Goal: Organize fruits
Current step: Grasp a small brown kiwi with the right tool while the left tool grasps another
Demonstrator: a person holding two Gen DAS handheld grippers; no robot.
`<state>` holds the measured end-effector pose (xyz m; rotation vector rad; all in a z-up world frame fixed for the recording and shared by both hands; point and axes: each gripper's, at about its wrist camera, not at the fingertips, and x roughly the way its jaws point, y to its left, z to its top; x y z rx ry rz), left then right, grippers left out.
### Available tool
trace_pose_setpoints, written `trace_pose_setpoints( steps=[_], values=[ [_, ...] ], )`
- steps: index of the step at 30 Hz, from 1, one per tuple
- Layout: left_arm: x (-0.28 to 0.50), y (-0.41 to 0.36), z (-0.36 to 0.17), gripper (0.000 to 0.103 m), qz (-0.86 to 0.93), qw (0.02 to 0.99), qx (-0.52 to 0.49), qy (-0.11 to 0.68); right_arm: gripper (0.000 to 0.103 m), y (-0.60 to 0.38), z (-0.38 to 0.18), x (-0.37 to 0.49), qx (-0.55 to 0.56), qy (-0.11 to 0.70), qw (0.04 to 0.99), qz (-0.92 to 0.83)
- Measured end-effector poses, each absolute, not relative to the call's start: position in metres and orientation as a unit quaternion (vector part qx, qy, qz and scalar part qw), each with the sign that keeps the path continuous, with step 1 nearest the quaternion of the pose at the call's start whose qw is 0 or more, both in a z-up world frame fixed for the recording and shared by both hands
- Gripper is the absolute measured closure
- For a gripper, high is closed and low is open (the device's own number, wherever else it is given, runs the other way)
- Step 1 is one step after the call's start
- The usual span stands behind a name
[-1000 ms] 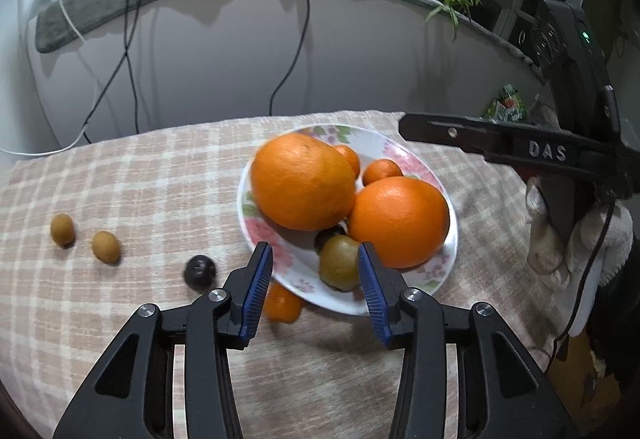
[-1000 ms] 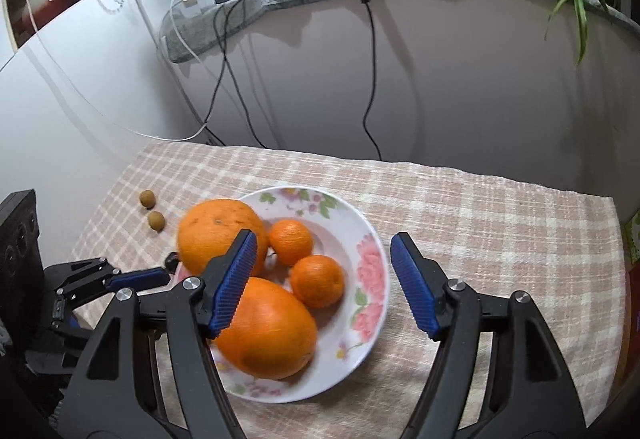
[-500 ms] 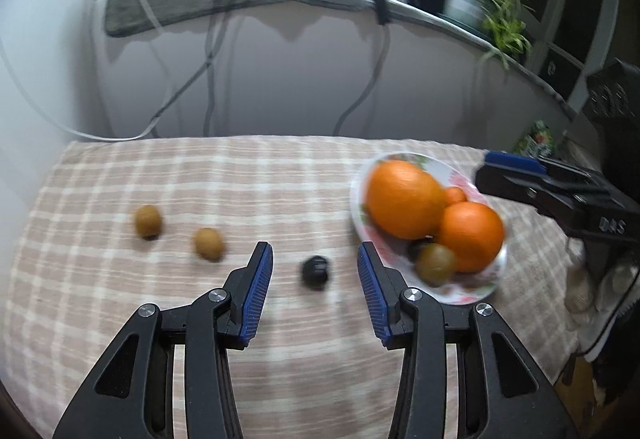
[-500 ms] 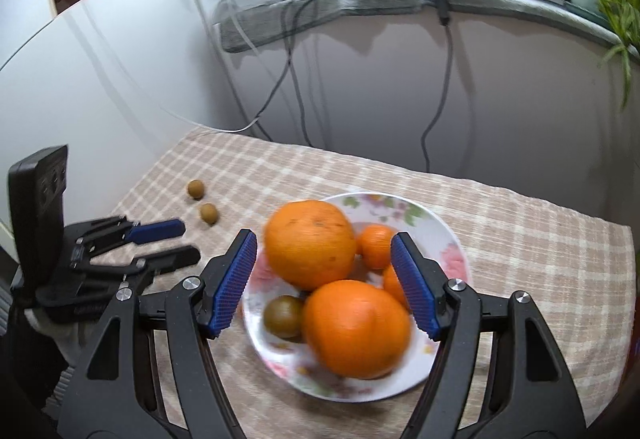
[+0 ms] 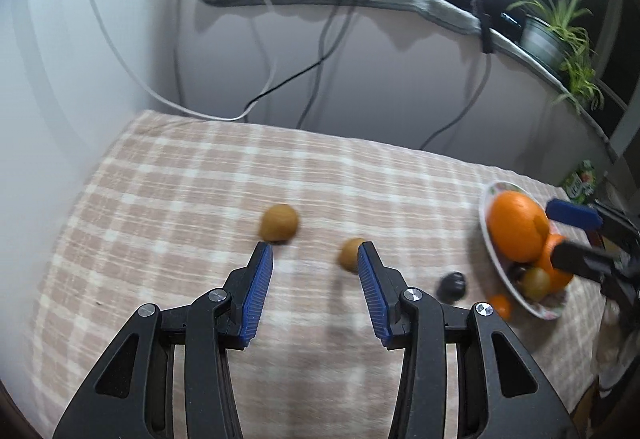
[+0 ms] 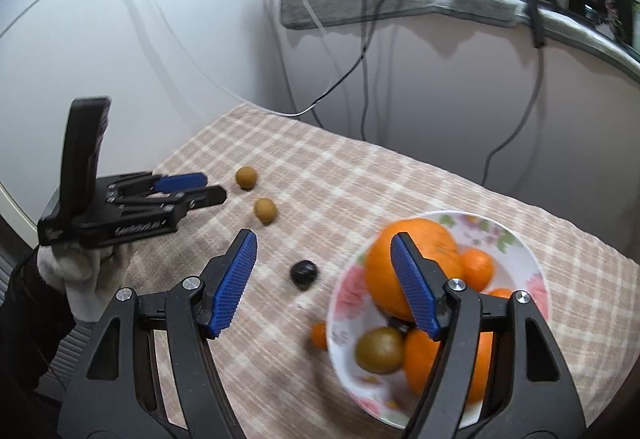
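Now your left gripper [image 5: 315,254] hangs released over two small brown fruits [image 5: 279,223] mid-bench.
Light, round, likely to roll: pinch one across its middle, gently; your right gripper [image 6: 323,245] hangs unclenched beside the plate [image 6: 536,275].

Checked tablecloth [image 6: 360,175] carries floral plate [image 6: 536,279], two brown fruits [image 6: 265,210], dark fruit [image 6: 304,273], small orange [image 6: 319,335]

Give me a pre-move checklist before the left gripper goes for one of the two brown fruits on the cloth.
1. Left gripper open and empty: ok.
2. Nearer brown fruit between its fingers: not ok, it sits beside the right finger.
3. Farther brown fruit free on the cloth: ok.
4. Right gripper empty, over the plate edge: ok.
5. Room left on the plate: cannot tell.
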<state>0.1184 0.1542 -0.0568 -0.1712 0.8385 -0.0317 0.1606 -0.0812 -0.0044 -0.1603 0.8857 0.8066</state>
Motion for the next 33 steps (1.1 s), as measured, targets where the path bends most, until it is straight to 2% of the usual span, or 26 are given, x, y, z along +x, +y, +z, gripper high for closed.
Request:
trace_pose_setpoints(
  steps=[8, 12, 14, 18, 20, 30, 33],
  values=[
    [0.136, 0.179, -0.067, 0.061, -0.012, 0.905, -0.1, 0.413, 0.031, -0.029, -0.024, 0.158, -0.114, 0.425, 0.807, 0.395],
    [0.144, 0.185, -0.072, 0.066, -0.022, 0.901, -0.109, 0.418, 0.032, -0.005, -0.038, 0.158, -0.133, 0.431, 0.798, 0.4],
    [0.146, 0.186, -0.074, 0.067, -0.028, 0.9, -0.112, 0.42, 0.039, 0.006, -0.044, 0.159, -0.143, 0.436, 0.793, 0.401],
    [0.151, 0.184, -0.078, 0.067, -0.044, 0.895, -0.113, 0.428, 0.04, 0.024, -0.055, 0.161, -0.164, 0.444, 0.786, 0.397],
    [0.153, 0.182, -0.08, 0.068, -0.047, 0.894, -0.111, 0.431, 0.054, 0.031, -0.06, 0.165, -0.17, 0.451, 0.783, 0.393],
    [0.161, 0.182, -0.085, 0.076, -0.048, 0.893, -0.113, 0.433, 0.056, 0.049, -0.082, 0.178, -0.184, 0.477, 0.772, 0.377],
    [0.163, 0.181, -0.085, 0.077, -0.044, 0.893, -0.108, 0.434, 0.064, 0.051, -0.086, 0.18, -0.18, 0.483, 0.769, 0.379]
  ],
)
